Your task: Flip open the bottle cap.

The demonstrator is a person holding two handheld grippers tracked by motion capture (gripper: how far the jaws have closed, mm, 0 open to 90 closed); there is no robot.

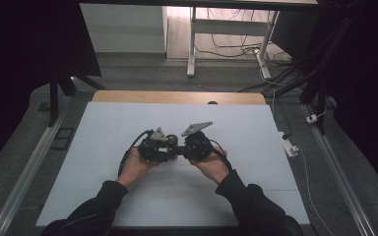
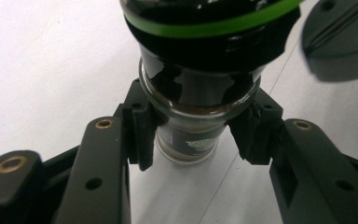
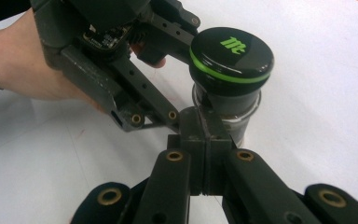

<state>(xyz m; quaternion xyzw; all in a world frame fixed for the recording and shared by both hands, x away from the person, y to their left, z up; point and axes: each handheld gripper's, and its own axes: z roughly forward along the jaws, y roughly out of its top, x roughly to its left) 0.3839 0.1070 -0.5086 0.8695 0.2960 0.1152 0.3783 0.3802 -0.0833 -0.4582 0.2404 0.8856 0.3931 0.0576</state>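
Squarely jar (image 2: 193,119) within left gripper (image 2: 193,135)

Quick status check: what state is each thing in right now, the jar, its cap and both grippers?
Jar: upright on the table, glass, brownish powder inside.
Cap: on the jar, black with a green ring.
Left gripper: jaws shut on the jar's body below the cap.
Right gripper: jaws shut together, nothing between them, tips beside the jar.
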